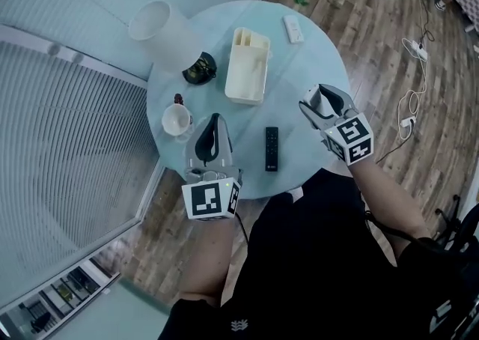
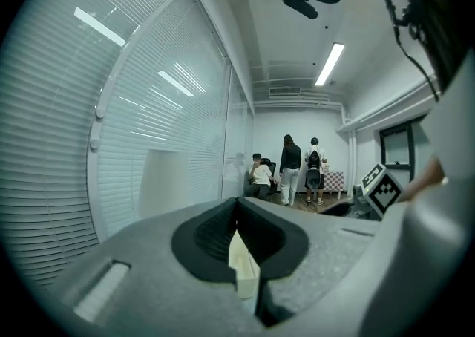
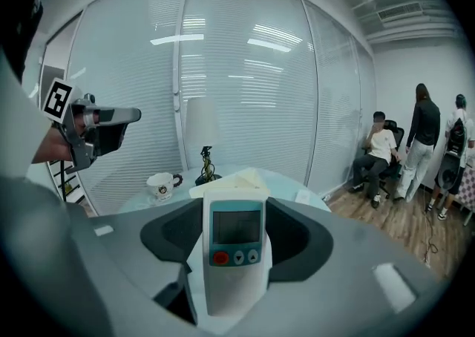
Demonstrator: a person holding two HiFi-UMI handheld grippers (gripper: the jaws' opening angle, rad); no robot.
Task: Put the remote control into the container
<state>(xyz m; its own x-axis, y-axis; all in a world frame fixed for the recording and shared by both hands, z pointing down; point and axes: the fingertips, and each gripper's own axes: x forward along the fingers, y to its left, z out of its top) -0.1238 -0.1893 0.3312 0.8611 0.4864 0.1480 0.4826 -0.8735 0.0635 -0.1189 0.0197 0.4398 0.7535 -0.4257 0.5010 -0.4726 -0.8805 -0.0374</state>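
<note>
My right gripper (image 3: 236, 231) holds a white remote control (image 3: 236, 254) with a small screen and a red button upright between its jaws, above the table's right side (image 1: 318, 99). The cream container (image 1: 248, 65) stands open at the middle of the round table (image 1: 314, 54), ahead of that gripper in the right gripper view (image 3: 241, 178). A black remote control (image 1: 271, 148) lies flat near the front edge, between both grippers. My left gripper (image 1: 215, 120) is shut and holds nothing, just left of the black remote. Another white remote (image 1: 293, 28) lies at the far side.
A white cup (image 1: 177, 119) sits just left of the left gripper. A white lamp shade (image 1: 161, 28) and a dark ornament (image 1: 199, 69) stand at the table's back left. Glass walls with blinds run along the left. Cables lie on the wooden floor (image 1: 415, 76). People are across the room (image 2: 289, 168).
</note>
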